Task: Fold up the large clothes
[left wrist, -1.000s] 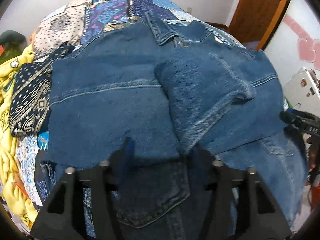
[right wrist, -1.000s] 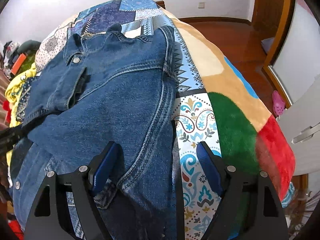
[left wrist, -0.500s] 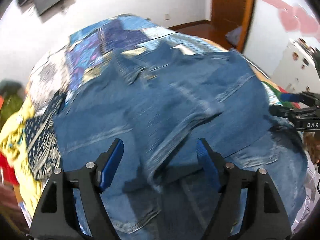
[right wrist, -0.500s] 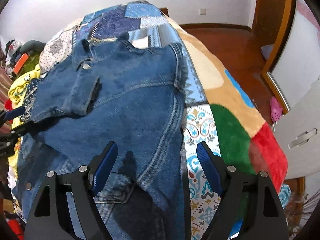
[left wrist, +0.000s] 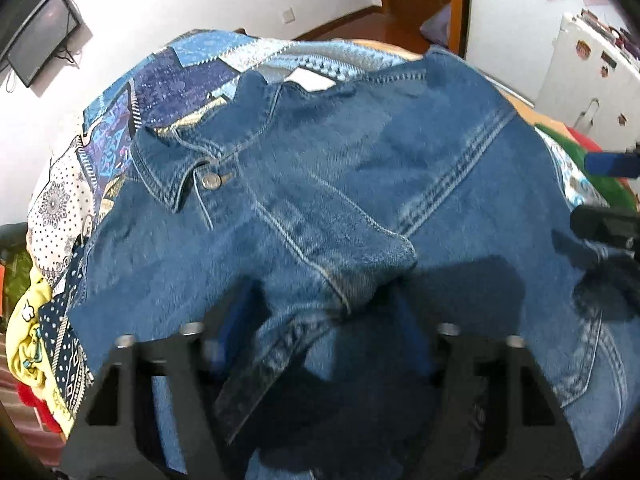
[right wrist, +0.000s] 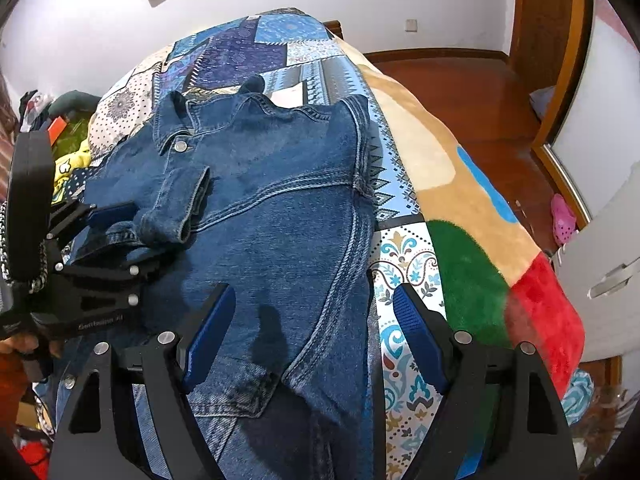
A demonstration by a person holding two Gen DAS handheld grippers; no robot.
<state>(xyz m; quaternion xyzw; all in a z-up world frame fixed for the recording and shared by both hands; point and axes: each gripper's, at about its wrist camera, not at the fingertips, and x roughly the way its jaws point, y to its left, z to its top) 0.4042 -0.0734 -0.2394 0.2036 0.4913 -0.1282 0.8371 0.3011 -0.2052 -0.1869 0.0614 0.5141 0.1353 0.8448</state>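
A blue denim jacket (right wrist: 280, 216) lies spread across a patchwork bedspread (right wrist: 256, 52), its collar (left wrist: 168, 168) toward the far end of the bed and its hem nearest the cameras. The jacket's left sleeve (right wrist: 176, 204) is folded inward over the chest, just below the collar's metal button (right wrist: 181, 145). The left gripper (right wrist: 116, 232) sits at the cuff end of that sleeve, 1 blue pad above the cuff and the black finger below it; denim lies between its 2 fingers, but whether they clamp it I cannot tell. The right gripper (right wrist: 310, 334) hovers over the jacket's lower right edge, spread wide and holding nothing: 1 pad (right wrist: 208, 336) is above the denim, the other above the bedspread just beside the jacket's side seam. Left of the jacket lies a yellow garment (left wrist: 28, 344).
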